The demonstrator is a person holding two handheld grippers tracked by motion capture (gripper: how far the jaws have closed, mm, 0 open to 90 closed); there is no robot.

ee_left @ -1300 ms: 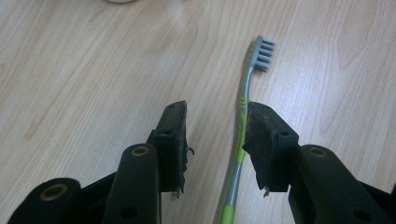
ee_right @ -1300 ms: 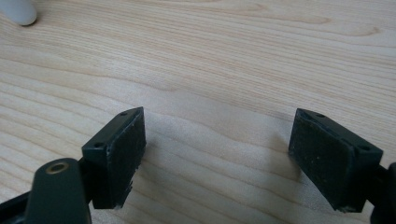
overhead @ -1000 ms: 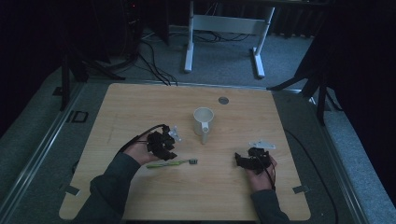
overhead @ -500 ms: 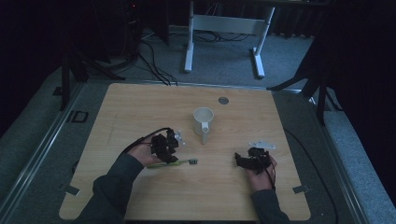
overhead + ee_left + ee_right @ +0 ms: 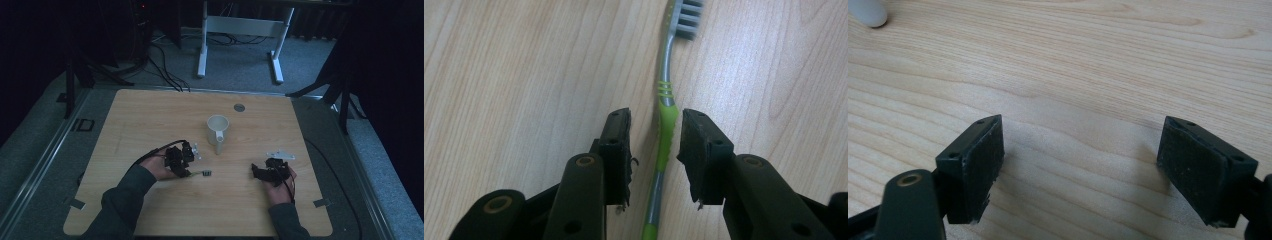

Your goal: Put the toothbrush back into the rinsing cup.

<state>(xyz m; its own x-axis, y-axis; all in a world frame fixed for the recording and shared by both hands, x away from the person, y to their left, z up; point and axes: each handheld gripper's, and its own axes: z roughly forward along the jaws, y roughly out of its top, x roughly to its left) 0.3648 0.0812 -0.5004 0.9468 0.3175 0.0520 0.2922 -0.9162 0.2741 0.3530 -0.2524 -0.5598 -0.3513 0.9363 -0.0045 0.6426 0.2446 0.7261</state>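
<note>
While the toothbrush (image 5: 665,131) lies flat on the tabletop (image 5: 150,115) between the left gripper's (image 5: 654,131) closing, not-yet-touching fingers, the grasp is under way and needs them squeezed onto the green handle; the right gripper (image 5: 1080,155) rests open.

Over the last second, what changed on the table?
The left gripper has dropped over the toothbrush, jaws just closing either side of its green handle, not yet pressing. The right gripper stayed open on bare wood; the white mug and the toothbrush haven't moved.
</note>
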